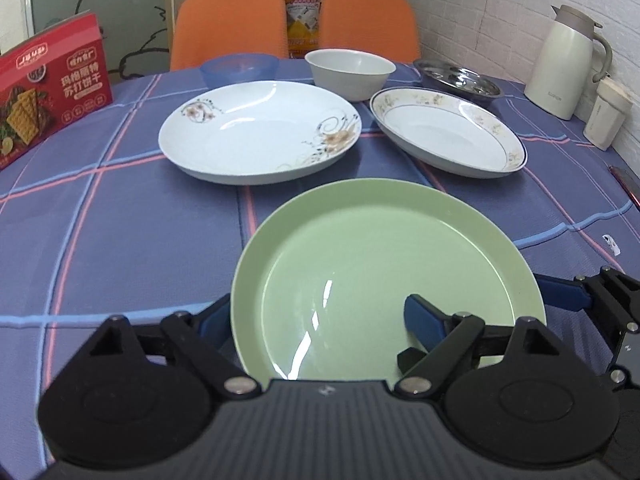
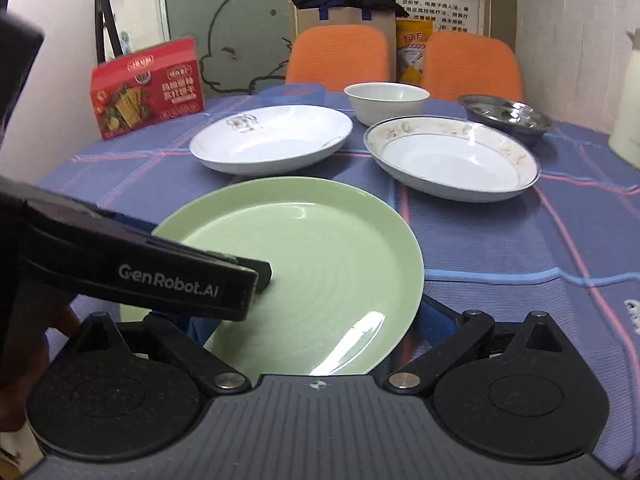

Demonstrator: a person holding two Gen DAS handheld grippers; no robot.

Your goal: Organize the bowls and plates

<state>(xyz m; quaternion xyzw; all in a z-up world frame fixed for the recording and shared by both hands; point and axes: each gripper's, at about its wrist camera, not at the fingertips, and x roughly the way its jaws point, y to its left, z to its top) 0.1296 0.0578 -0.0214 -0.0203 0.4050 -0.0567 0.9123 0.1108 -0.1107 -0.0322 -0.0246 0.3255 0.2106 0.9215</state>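
A pale green plate [image 1: 384,264] [image 2: 304,264] lies closest to me on the blue checked tablecloth. My left gripper [image 1: 316,320] is open: its right finger [image 1: 420,320] lies on top of the plate and its left finger is hidden under the near-left rim. From the right wrist view, that upper finger [image 2: 262,274] rests on the plate. My right gripper [image 2: 316,320] is open too, with both blue fingers low beside or under the plate's near rim. Behind stand a white floral plate [image 1: 260,132], a gold-rimmed plate [image 1: 448,132], a white bowl [image 1: 350,74], a blue bowl [image 1: 240,68] and a steel dish [image 1: 458,80].
A red cracker box [image 1: 52,84] stands at the far left. A cream thermos jug [image 1: 564,64] and a small lidded cup [image 1: 606,116] stand by the right wall. Two orange chairs [image 1: 228,20] are behind the table. A red phone [image 1: 626,182] lies at the right edge.
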